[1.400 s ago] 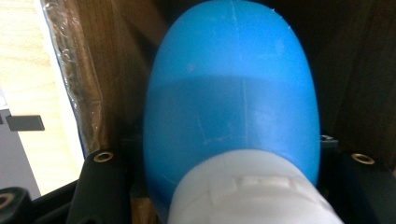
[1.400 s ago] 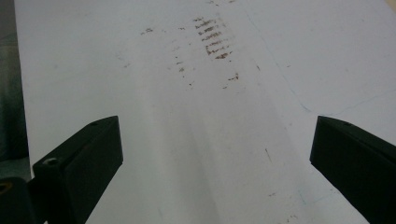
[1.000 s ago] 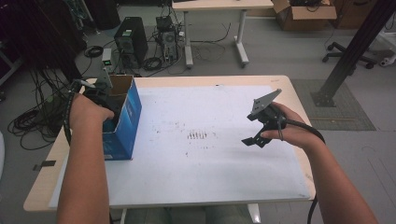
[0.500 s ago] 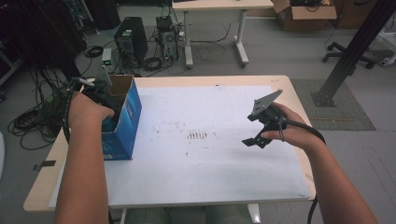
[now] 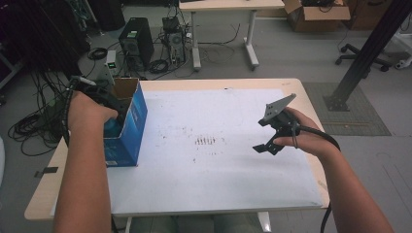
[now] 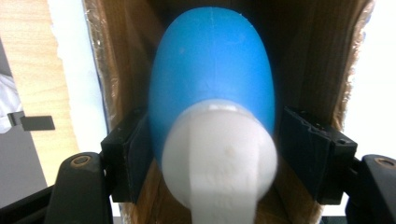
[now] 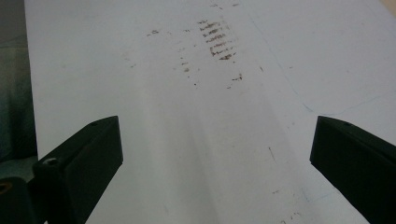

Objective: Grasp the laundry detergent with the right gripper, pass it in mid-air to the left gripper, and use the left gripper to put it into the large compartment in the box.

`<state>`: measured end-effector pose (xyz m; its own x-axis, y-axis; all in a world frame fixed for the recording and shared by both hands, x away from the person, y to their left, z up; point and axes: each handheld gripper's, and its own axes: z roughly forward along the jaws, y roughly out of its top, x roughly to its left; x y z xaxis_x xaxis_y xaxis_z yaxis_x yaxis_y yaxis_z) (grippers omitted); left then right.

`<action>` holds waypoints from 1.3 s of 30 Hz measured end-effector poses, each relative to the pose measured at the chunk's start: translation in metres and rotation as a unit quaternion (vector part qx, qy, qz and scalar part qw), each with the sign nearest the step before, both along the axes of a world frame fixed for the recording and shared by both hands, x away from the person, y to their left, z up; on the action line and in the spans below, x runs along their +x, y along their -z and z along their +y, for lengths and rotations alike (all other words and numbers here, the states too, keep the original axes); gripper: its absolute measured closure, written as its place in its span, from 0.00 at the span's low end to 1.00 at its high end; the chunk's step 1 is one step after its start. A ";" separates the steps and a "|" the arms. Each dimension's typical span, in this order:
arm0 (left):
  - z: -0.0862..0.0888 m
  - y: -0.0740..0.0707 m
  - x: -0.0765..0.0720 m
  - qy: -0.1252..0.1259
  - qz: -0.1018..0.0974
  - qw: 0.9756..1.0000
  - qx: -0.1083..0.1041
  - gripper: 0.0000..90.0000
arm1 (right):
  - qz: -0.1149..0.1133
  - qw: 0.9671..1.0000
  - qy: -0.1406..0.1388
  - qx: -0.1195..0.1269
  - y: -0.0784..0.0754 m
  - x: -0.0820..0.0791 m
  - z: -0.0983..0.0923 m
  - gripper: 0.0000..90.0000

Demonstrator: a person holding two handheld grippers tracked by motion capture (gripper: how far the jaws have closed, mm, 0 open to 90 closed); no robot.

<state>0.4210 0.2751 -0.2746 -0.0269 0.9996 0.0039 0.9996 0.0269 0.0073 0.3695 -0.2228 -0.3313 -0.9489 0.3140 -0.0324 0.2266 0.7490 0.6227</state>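
Left black two-jaw gripper (image 5: 109,104) near the table's left edge, pointing down from the left hand (image 5: 86,112); jaws lately opening, pads barely off what sits between them. Right black two-jaw gripper (image 5: 266,141) held above the table toward its right edge by the right hand (image 5: 305,137); jaws spread wide, holding nothing.
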 end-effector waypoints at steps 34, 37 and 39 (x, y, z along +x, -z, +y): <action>-0.033 -0.065 -0.020 0.054 -0.038 0.997 0.037 0.03 | -0.016 1.000 -0.013 0.008 -0.019 -0.011 -0.002 0.03; -0.044 -0.070 -0.019 0.078 -0.038 0.995 0.043 0.01 | -0.017 1.000 -0.015 0.009 -0.022 -0.012 -0.003 0.03; -0.051 -0.073 -0.018 0.091 -0.036 0.994 0.046 0.00 | -0.020 1.000 -0.015 0.011 -0.025 -0.012 -0.003 0.03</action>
